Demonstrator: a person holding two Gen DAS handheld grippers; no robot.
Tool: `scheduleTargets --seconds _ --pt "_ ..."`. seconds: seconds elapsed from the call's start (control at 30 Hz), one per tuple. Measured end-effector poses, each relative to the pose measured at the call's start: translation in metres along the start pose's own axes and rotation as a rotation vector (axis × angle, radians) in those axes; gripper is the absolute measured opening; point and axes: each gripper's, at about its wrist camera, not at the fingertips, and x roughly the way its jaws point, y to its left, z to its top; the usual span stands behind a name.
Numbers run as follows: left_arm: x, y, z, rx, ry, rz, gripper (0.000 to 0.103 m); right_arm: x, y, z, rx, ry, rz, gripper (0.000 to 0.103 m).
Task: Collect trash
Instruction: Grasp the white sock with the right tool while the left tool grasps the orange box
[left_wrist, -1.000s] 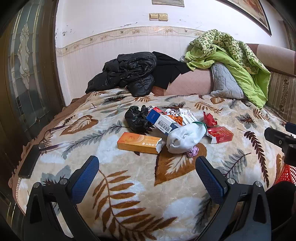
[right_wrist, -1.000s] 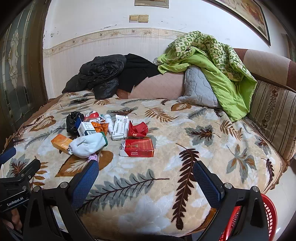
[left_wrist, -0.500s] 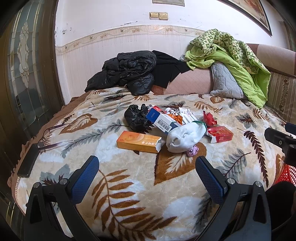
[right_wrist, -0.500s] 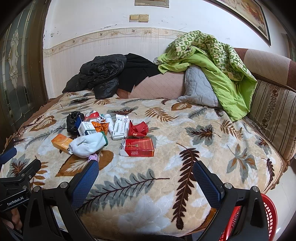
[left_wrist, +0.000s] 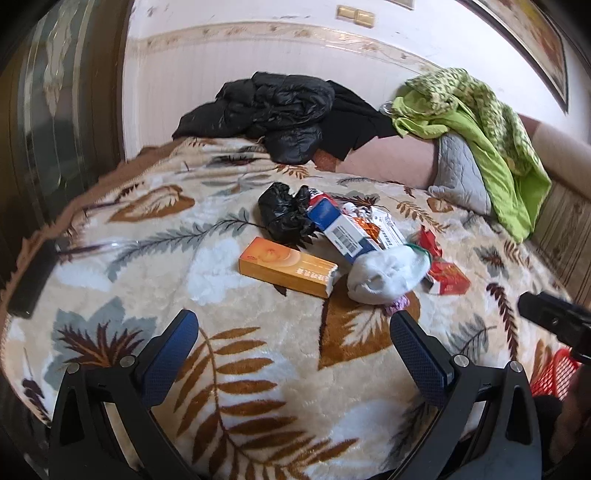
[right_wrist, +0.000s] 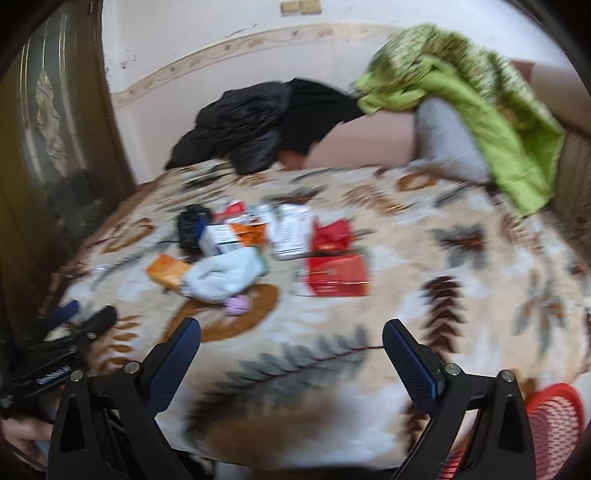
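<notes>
A heap of trash lies mid-bed: an orange box (left_wrist: 288, 271), a crumpled black bag (left_wrist: 284, 216), a blue and white box (left_wrist: 343, 232), a white sock-like bundle (left_wrist: 388, 273) and a red cigarette pack (left_wrist: 448, 282). My left gripper (left_wrist: 291, 343) is open, hovering short of the orange box. My right gripper (right_wrist: 291, 350) is open too, nearer than the red pack (right_wrist: 338, 273) and the white bundle (right_wrist: 225, 275); this view is blurred. A red basket (right_wrist: 554, 421) stands by the bed's near right edge.
The bed carries a leaf-patterned blanket (left_wrist: 258, 369). Black jackets (left_wrist: 273, 110), a green quilt (left_wrist: 480, 122) and a grey pillow (left_wrist: 458, 181) pile up at the far side. A dark phone (left_wrist: 31, 280) lies at the left edge. A wooden door (right_wrist: 48, 147) stands on the left.
Both grippers have tilted and moved in over the bed toward the trash heap, which now looks bigger. The right view has become blurred from motion. Both stay open.
</notes>
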Motion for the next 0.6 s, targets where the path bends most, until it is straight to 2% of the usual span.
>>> scheduleTargets --seconds 0.03,0.07,0.13,0.2,0.27,0.33,0.37,0.43,0.47,0.5,0.53,0.6 --pt "0.002 0.004 0.001 -0.024 0.009 -0.008 0.099 0.008 0.001 0.002 0.004 0.014 0.017 0.098" --pt "0.005 0.009 0.002 -0.045 0.019 -0.017 0.093 0.023 0.001 0.009 0.048 0.052 0.070 0.096" --pt "0.009 0.015 0.004 -0.075 0.045 -0.033 0.087 0.051 -0.001 0.017 0.086 0.126 0.099 0.093" --pt "0.013 0.020 0.007 -0.092 0.060 -0.044 0.087 0.088 -0.004 0.028 0.154 0.194 0.123 0.085" --pt "0.014 0.022 0.010 -0.097 0.060 -0.058 0.086 0.112 -0.007 0.032 0.198 0.237 0.125 0.082" --pt "0.019 0.026 0.014 -0.103 0.070 -0.066 0.084 0.139 -0.008 0.033 0.248 0.275 0.151 0.062" --pt "0.023 0.029 0.016 -0.112 0.077 -0.072 0.082 0.144 -0.008 0.032 0.252 0.287 0.155 0.057" --pt "0.032 0.035 0.021 -0.139 0.096 -0.089 0.080 0.153 -0.006 0.027 0.276 0.296 0.184 0.025" --pt "0.038 0.039 0.025 -0.158 0.110 -0.097 0.077 0.151 -0.007 0.027 0.287 0.279 0.196 0.023" --pt "0.043 0.042 0.028 -0.172 0.118 -0.098 0.075 0.146 -0.007 0.029 0.284 0.264 0.197 0.010" --pt "0.049 0.044 0.030 -0.188 0.129 -0.099 0.073 0.139 -0.007 0.033 0.271 0.241 0.197 0.005" --pt "0.067 0.053 0.036 -0.261 0.170 -0.123 0.072 0.122 -0.010 0.039 0.249 0.175 0.185 0.005"
